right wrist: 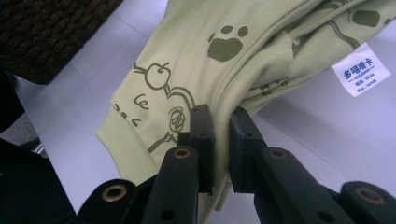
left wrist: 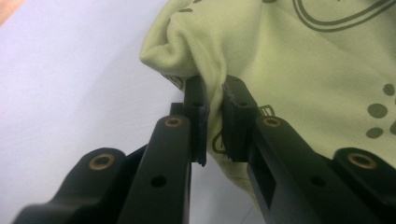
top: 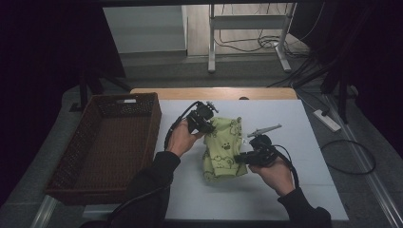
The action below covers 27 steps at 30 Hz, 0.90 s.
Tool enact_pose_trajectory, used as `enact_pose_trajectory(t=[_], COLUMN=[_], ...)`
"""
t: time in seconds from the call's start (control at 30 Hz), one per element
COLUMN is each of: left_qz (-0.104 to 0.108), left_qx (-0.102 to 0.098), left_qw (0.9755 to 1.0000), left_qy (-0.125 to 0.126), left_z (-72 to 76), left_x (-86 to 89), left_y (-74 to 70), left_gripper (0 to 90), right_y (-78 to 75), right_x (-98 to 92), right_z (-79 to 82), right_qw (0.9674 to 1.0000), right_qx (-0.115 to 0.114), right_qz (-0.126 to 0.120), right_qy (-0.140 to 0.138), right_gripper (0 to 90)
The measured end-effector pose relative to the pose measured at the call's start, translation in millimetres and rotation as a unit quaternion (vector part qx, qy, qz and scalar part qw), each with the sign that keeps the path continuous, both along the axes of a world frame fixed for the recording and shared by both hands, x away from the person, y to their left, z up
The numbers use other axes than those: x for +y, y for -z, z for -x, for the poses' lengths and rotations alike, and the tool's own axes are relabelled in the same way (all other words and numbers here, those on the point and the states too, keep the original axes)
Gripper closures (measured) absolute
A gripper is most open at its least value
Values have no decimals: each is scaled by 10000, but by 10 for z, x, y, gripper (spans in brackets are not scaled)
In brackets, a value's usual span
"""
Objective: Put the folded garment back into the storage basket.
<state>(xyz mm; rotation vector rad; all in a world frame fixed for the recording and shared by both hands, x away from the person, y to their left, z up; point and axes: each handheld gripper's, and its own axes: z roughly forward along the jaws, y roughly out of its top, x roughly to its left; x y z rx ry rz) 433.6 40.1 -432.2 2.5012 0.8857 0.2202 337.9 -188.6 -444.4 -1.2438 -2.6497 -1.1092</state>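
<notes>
You are seated at a table covered by a white mat (top: 294, 190), holding a two-jaw gripper in each hand. Between them hangs a small light-green garment (top: 222, 148), a child's cotton top printed with dark paw marks and cartoon line drawings. It sits near the middle of the mat, partly lifted, with its lower folds resting on the surface.

Your left gripper (left wrist: 214, 116) pinches a bunched fold at the garment's upper edge. In the left gripper view, the black pads are drawn narrow, with fabric squeezed between them. Your right gripper (right wrist: 222, 135) is likewise clamped narrow on the garment, biting several folded layers near the ribbed hem (right wrist: 122, 137). A white care label (right wrist: 361, 69) with blue print sticks out from the folds farther along.

To your left, a dark brown woven basket (top: 151, 121) stands beside the mat, close to the garment but not touching it.

Expect the garment to handle as light, limp and soft. It will sag and drape between your two grips, and it will not hold a shape by itself. The knit looks grippy rather than slick, so it should not slide out easily, but a thin single layer could creep free. Thicker places make the safest hold: the ribbed hem, a seam, or a gathered fold of several layers. It is not fragile, though a hard pull could stretch it.
</notes>
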Motion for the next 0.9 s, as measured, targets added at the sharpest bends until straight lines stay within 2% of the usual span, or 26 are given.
enact_pose_trajectory(t=[0.37, 0.9], left_qz=[93, 113], left_qx=[-162, -112], left_qw=[9998, 9998], left_qy=[10, -155], left_z=[41, 66], left_x=[172, 478], left_y=[-187, -303], left_gripper=[809, 809], right_y=[-115, -212], right_x=[86, 306], right_z=[17, -31], right_qw=[9997, 9988], right_qx=[-82, -35], right_qz=[-204, -429], right_qy=[-82, -246], right_gripper=[815, 816])
